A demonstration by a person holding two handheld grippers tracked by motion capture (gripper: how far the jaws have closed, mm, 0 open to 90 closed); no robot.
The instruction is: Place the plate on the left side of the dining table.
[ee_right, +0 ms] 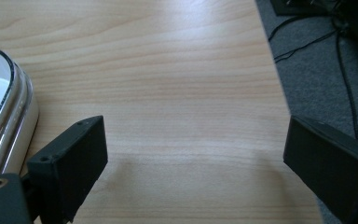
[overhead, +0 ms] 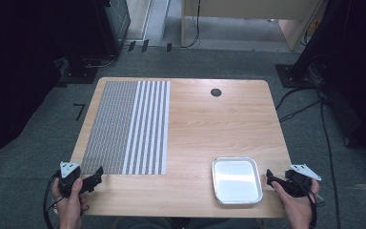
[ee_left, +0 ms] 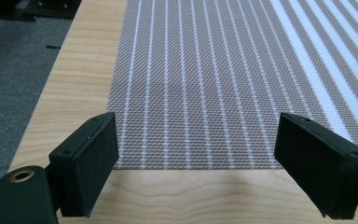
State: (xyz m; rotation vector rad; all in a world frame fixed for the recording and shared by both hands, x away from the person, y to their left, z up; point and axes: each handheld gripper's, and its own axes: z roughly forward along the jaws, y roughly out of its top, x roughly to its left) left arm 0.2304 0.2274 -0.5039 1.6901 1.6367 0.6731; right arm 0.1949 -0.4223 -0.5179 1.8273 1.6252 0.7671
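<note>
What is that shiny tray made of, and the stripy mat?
The shiny rectangular silver tray looks like metal, perhaps steel or aluminium: it mirrors the light and has a rolled rim. The grey-and-white striped mat looks like woven plastic mesh or fabric, matte, with a fine criss-cross weave visible in the left gripper view.

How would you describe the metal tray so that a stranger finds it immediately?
On the light wooden table, look at the near right corner, beside the right gripper. The shallow rectangular silver metal tray lies there, empty, with rounded corners; unlike the flat striped woven placemat at the left, it shines.
</note>
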